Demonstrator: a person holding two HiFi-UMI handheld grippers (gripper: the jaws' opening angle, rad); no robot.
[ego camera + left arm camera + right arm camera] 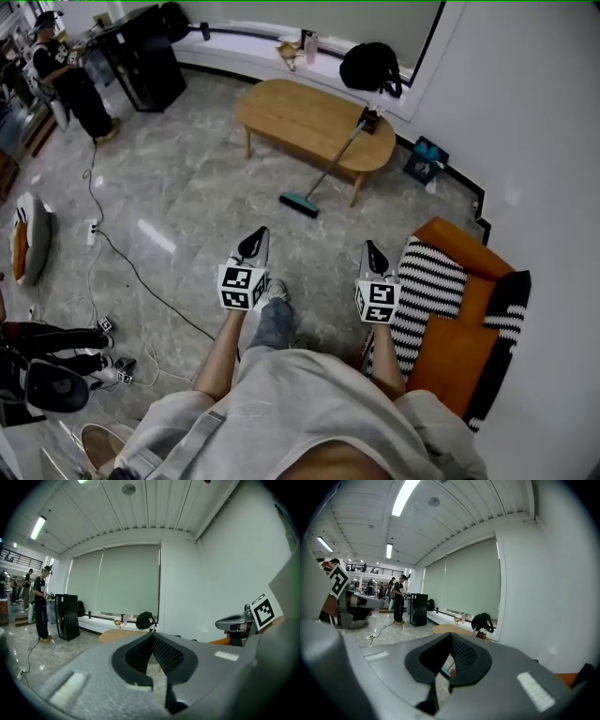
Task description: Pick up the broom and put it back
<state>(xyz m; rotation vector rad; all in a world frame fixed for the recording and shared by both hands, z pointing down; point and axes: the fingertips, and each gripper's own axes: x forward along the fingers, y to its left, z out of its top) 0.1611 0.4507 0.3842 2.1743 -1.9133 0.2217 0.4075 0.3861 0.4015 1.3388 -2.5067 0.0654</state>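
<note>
1. Pointing ahead side by side over the floor (187,187), the left gripper (255,240) and right gripper (374,251) each have their jaws closed tip to tip, with nothing between them.
2. Just right of the right jaws lies a striped cushion (429,281) on an orange chair (466,352). Left of the left jaws, a cable (131,262) runs across the floor.
3. Ahead of the jaws, between the two pairs and well apart from both, the broom (323,173) stands tilted. Its teal head rests on the floor at the end nearer the jaws. Its handle slants up and away to the right, and the top leans on the desk's right end.
4. The desk (291,112), oval and wooden, stands beyond the broom's head. A small dark thing (372,120) sits on it by the handle's top; what it is cannot be told.
5. Beyond the desk, a window ledge (244,56) carries a black bag (370,66).
6. Far ahead and left of the left jaws stands a black cabinet (145,56), with a person (70,89) on its left.
</note>
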